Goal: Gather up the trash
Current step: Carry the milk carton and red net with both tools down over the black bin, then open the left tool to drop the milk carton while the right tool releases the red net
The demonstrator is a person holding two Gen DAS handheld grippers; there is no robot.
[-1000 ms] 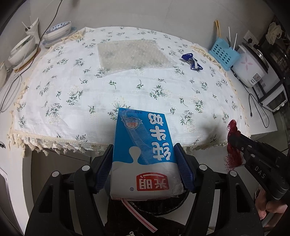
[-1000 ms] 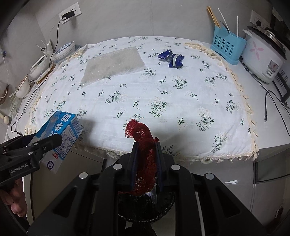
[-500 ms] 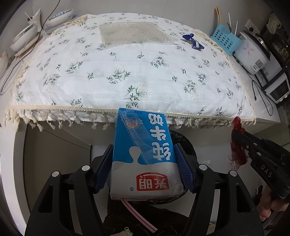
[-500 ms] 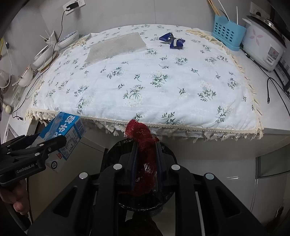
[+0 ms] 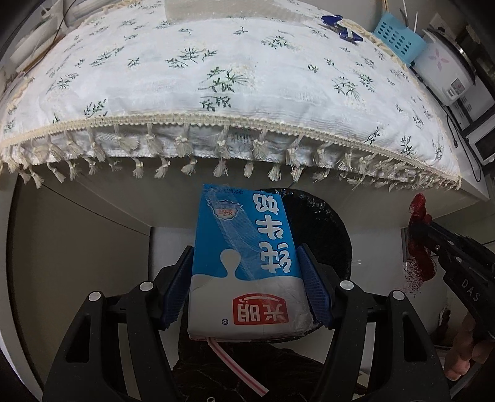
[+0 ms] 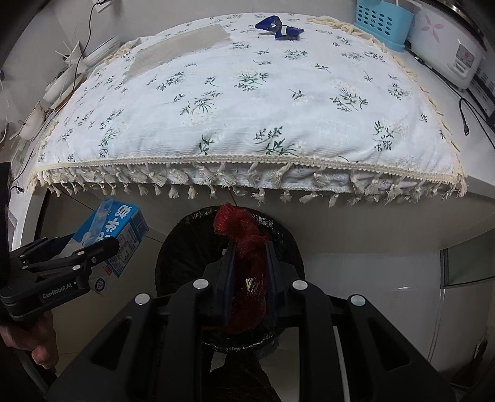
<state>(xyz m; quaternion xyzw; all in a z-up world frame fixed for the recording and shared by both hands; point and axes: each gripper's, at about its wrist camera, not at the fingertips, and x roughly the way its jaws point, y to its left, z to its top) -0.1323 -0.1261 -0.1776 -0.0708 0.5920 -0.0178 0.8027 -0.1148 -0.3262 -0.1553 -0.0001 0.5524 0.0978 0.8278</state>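
Observation:
My left gripper [image 5: 244, 272] is shut on a blue and white milk carton [image 5: 247, 266] with a striped straw [image 5: 238, 361] hanging from its end. The carton hangs over a bin lined with a black bag [image 5: 324, 228], below the table edge. My right gripper [image 6: 249, 263] is shut on a bunch of red mesh netting [image 6: 247, 263], held above the same black-lined bin [image 6: 287, 247]. In the right wrist view the left gripper [image 6: 92, 250] and the carton [image 6: 117, 235] are at the left of the bin. On the table lie a blue wrapper [image 6: 280, 27] and a bubble-wrap sheet [image 6: 179, 49].
A floral tablecloth [image 5: 235, 77] with a tasselled fringe covers the table above the bin. At the back right stand a blue basket [image 6: 382, 24] and a white rice cooker [image 6: 445, 52]. Bowls [image 6: 55, 89] and cables sit at the far left.
Both grippers have sunk from table height to below the fringe and now hang over the bin. The carton and the netting stay gripped as before.

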